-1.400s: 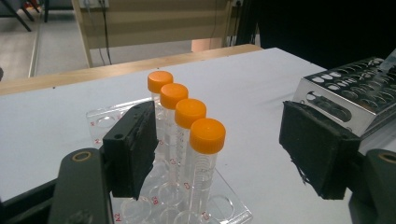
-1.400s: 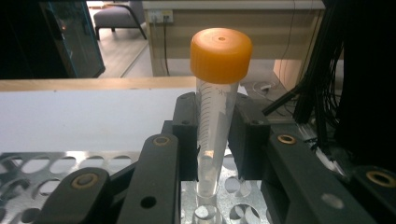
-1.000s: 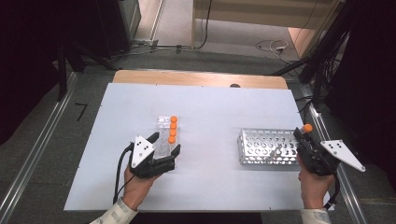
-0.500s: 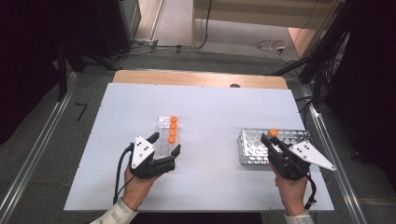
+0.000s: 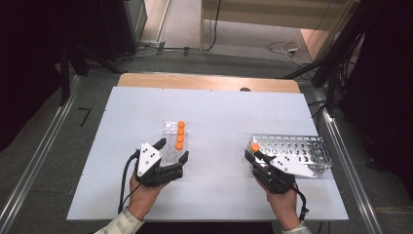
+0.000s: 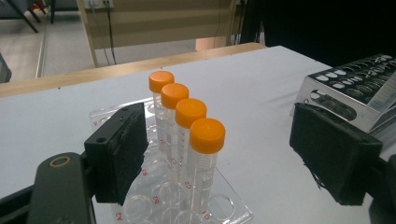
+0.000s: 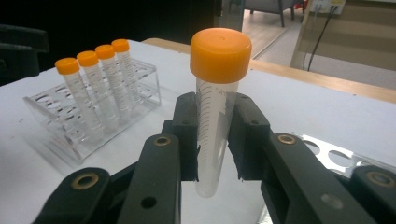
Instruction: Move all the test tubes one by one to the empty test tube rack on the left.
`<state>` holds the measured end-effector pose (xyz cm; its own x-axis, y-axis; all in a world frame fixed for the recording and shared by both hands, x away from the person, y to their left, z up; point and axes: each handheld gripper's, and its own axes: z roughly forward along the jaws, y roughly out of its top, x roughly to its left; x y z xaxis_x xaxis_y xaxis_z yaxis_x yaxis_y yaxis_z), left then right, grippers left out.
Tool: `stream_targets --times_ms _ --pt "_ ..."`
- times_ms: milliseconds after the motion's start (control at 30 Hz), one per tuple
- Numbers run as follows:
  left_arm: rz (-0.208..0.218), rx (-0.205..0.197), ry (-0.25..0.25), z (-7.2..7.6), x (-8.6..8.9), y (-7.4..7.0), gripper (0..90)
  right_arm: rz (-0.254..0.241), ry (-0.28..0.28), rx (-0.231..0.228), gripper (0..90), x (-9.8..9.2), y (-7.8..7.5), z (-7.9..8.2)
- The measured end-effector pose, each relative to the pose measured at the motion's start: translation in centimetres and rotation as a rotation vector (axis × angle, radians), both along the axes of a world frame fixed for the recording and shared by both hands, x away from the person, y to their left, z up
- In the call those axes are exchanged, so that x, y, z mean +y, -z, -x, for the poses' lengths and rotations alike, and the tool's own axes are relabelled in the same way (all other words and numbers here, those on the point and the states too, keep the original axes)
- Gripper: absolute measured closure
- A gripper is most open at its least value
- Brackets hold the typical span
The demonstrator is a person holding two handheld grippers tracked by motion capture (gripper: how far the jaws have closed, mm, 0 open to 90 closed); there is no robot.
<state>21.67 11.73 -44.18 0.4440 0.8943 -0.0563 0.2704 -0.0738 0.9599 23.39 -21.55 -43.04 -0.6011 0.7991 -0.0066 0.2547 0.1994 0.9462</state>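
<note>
Right now the centrifuge tube (image 7: 215,116) sits upright between the jaws of the right gripper (image 7: 215,140), clamped at mid-length, its orange screw cap (image 7: 220,53) well above the pads and its tapered tip hanging free below them. From the high view the right gripper (image 5: 254,155) holds it over the near left corner of the metal rack (image 5: 292,152), above the white table (image 5: 219,107).

My reading is that the tube is being carried across to the clear plastic rack (image 5: 171,146), where four capped tubes (image 5: 180,135) already stand in one row. To do that well, I would keep the tube vertical, bring its tip squarely over a free well, and lower it straight down before loosening the grip; a tilted approach could catch the rim or knock the row beside it.

The left gripper (image 5: 171,155) straddles the near end of the clear rack with its jaws spread wide; whether the pads press its sides I cannot tell.

The tube is transparent plastic with printed graduation marks, and its cap is smooth and flat-topped. The clear rack (image 6: 187,205) is glossy, with round wells and small red labels. The metal rack (image 6: 355,91) is shiny perforated sheet, folded into a box. The gripper pads (image 6: 119,149) are matte black and slightly rough.
</note>
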Motion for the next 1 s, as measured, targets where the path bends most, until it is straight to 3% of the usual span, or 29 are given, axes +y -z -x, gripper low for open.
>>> stream_targets --times_ms 700,1000 --pt "0.019 0.003 0.019 0.1 -0.1 -0.1 19.0 0.057 -0.108 0.029 71.8 4.1 1.9 0.5" --pt "0.036 -0.005 0.066 0.5 -0.8 -0.2 20.8 0.081 -0.15 0.036 71.9 5.6 2.5 0.7"
